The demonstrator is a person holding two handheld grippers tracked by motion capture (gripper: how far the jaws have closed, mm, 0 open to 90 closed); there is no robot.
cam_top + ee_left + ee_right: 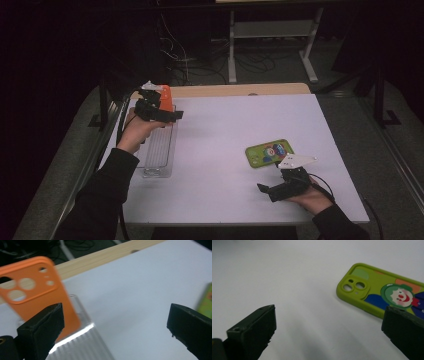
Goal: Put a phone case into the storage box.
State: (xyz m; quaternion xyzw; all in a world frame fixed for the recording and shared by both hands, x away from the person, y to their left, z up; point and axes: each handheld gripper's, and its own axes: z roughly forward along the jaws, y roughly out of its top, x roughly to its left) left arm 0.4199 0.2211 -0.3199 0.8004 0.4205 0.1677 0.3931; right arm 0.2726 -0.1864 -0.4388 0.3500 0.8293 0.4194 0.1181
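The desk has a smooth, matt white top, with a strip of pale wood showing grain along its far edge. The orange phone case looks like matt, soft plastic or silicone, smooth and without shine. It stands in a clear plastic tray whose ribbed floor is glossy and catches bright glints. The green phone case has a smooth, slightly satin rubbery finish, with a flat printed clown picture on it. The jaws of each hand-held gripper look like dull black plastic with slightly rough, chipped edges. The sleeves are dark matt cloth.
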